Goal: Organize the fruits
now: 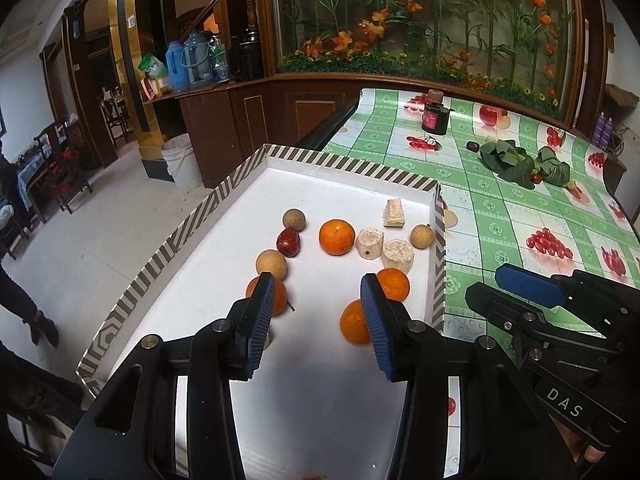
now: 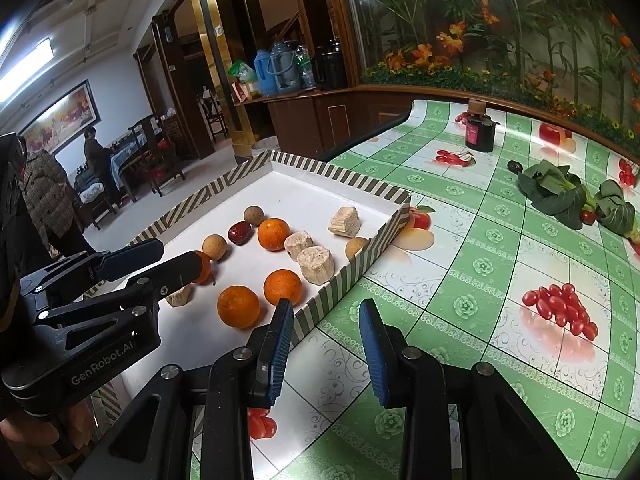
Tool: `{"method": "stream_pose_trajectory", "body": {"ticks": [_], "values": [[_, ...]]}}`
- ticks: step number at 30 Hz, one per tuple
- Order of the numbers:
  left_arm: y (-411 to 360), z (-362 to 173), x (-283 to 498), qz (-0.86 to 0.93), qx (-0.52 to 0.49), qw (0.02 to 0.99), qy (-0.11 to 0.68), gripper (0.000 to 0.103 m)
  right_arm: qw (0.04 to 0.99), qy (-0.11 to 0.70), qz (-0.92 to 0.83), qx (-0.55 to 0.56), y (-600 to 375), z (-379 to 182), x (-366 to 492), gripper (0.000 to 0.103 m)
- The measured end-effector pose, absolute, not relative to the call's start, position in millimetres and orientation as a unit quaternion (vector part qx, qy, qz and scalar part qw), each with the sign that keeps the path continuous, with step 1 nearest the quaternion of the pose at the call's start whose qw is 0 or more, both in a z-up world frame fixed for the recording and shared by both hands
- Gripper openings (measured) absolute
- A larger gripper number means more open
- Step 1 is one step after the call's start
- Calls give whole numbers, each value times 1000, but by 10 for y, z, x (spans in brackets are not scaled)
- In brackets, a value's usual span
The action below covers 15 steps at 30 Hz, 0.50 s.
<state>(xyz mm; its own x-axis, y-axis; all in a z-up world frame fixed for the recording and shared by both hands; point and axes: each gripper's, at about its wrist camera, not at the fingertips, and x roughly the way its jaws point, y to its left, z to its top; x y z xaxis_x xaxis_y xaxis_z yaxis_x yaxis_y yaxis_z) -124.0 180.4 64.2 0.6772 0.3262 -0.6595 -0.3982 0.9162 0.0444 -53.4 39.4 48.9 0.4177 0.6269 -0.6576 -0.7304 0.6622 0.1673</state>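
Note:
A white tray with a striped rim [image 1: 348, 164] [image 2: 348, 268] holds several oranges, among them one in the middle [image 1: 337, 237] [image 2: 273, 234] and two near its right wall [image 1: 394, 283] [image 1: 348, 322]. Brown round fruits [image 1: 271, 265], a red date [image 1: 288, 242] and pale cut chunks [image 1: 397, 254] lie among them. My left gripper [image 1: 318, 292] hovers open over the tray's near half, nothing between its fingers; its left finger hides part of an orange [image 1: 282, 298]. My right gripper [image 2: 326, 312] stands open and empty over the tablecloth, just outside the tray's right wall.
The green fruit-print tablecloth [image 2: 480, 264] stretches to the right of the tray. On it stand a dark jar [image 1: 435, 114], leafy greens [image 1: 516, 162] and a small dark object [image 1: 473, 146]. The table's edge drops to the floor on the left, where a white bucket [image 1: 182, 160] stands. People [image 2: 44, 200] are in the background.

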Motion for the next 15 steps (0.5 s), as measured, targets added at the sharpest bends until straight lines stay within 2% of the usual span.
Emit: {"method": "stream_pose_trajectory", "body": {"ticks": [15], "values": [[1865,579,-1239,201,-58,912,353,44,834,365,406,-79,442,445,-521,33]]}}
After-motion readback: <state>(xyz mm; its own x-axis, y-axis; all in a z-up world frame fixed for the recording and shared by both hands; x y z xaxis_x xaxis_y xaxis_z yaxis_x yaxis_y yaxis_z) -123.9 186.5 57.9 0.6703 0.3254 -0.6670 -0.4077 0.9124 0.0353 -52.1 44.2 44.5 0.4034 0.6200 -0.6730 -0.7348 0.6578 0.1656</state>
